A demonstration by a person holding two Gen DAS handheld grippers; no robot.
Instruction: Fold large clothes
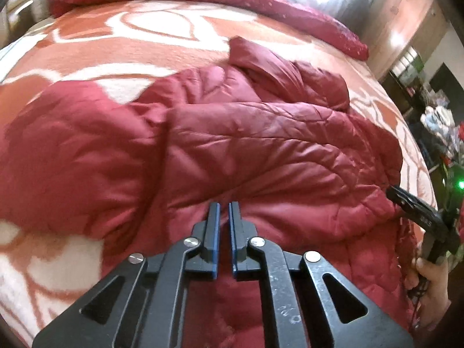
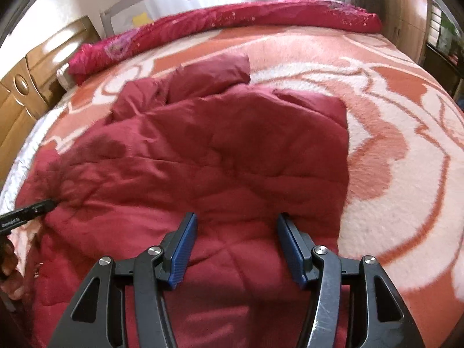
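Two hand-held grippers work the red jacket (image 1: 261,133): the left hand-held gripper (image 1: 224,207) is nearly closed and empty above its hem, the right hand-held gripper (image 2: 236,220) half open over the hem at six o'clock, likely ready to pinch. Jacket lies spread on the bed (image 2: 391,121) for folding.

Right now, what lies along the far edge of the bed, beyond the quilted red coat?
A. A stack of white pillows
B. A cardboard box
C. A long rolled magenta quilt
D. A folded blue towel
C: in the right wrist view a long rolled magenta quilt runs along the far edge of the orange-and-white blanket, behind the red quilted coat.
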